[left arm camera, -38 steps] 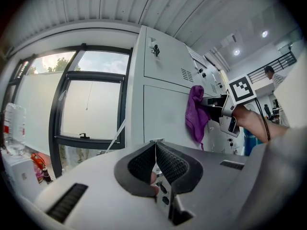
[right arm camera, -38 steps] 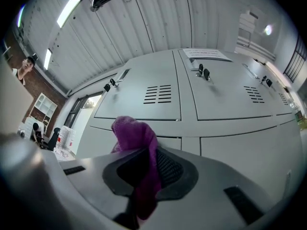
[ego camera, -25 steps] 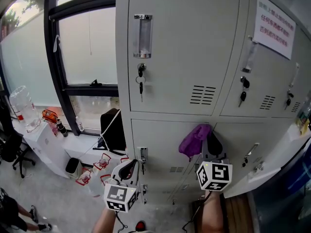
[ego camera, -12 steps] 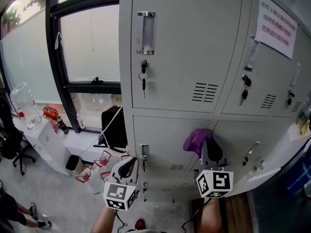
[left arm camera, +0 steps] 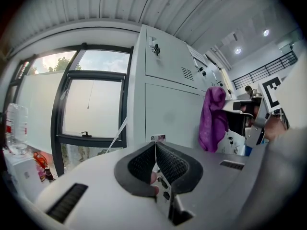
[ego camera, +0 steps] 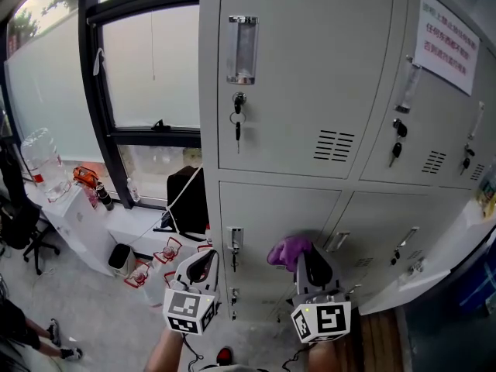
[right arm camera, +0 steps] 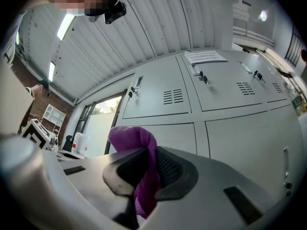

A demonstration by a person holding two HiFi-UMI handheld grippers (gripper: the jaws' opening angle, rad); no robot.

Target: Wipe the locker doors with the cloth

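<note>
My right claw (ego camera: 302, 260) clamps the purple cloth (ego camera: 285, 249). The bunch sits low on the lower locker door (ego camera: 267, 208), which lies straight ahead of the claw. My left claw (ego camera: 203, 268) is closed on nothing, below that door's left edge.

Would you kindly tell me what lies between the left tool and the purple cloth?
In the head view, the handle of the lower locker door sits between the left tool and the cloth.
</note>
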